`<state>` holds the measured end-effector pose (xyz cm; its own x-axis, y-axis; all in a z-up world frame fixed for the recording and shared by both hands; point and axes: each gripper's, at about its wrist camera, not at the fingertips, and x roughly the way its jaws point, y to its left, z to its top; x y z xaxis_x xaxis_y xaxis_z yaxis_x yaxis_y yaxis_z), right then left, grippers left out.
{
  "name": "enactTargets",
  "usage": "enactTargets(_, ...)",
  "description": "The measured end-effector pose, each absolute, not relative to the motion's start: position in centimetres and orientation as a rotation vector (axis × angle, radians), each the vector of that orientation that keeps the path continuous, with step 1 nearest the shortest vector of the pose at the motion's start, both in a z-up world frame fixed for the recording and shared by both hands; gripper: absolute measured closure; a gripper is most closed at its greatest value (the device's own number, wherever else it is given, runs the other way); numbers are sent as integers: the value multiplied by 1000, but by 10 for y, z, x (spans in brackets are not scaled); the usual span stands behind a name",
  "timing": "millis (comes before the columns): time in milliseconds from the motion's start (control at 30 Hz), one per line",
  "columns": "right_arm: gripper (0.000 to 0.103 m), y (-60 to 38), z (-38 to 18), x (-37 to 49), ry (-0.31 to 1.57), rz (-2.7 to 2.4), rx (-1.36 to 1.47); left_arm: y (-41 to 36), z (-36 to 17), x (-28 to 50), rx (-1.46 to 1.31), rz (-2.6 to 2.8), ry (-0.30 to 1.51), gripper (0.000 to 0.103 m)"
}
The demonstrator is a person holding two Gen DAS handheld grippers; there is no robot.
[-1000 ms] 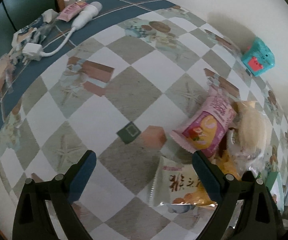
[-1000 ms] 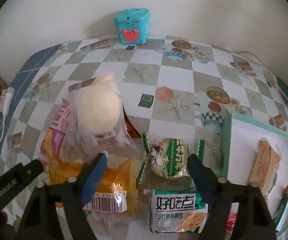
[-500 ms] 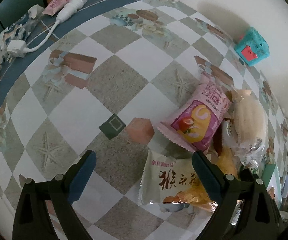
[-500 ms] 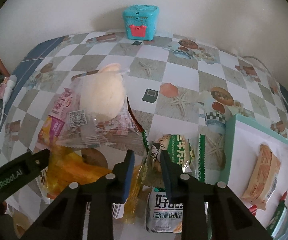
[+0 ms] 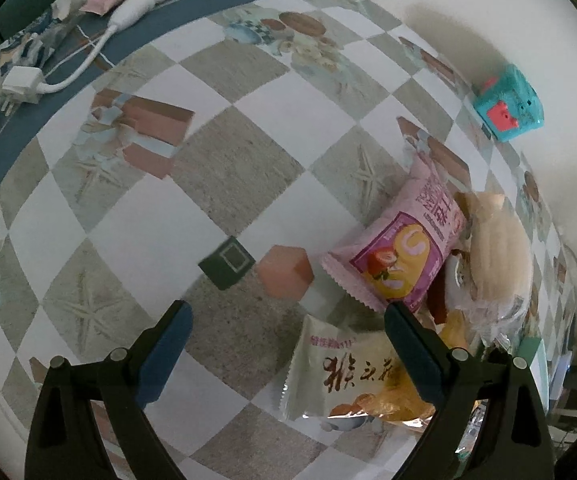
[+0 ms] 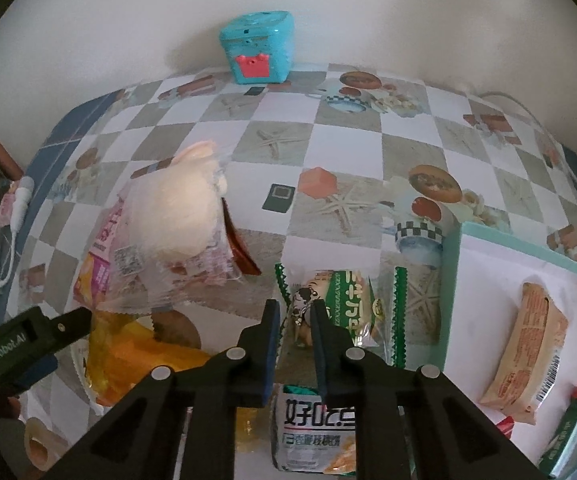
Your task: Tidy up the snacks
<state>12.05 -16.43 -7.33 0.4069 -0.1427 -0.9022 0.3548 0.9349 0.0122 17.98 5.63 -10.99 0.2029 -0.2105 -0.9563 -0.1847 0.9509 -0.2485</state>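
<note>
Now right gripper (image 6: 295,322) has just closed, pinching green snack pack (image 6: 342,306) left of tray (image 6: 450,280); left gripper (image 5: 288,330) wide open, empty, w/ pink pack (image 5: 400,252) nearby.

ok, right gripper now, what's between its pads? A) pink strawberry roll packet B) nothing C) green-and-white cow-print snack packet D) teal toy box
C: the right gripper has just closed its jaws on the green-and-white cow-print snack packet, whose near edge sits pinched between the pads.
</note>
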Motion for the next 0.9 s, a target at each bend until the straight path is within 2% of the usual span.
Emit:
enactTargets(433,89,-199,-65,113,1120,-355,356,44,-114,186,-331,-64,1424,7)
enactTargets(900,89,-227,-52,108,1112,-419,416,56,-104,205,-363,-77,1347,7)
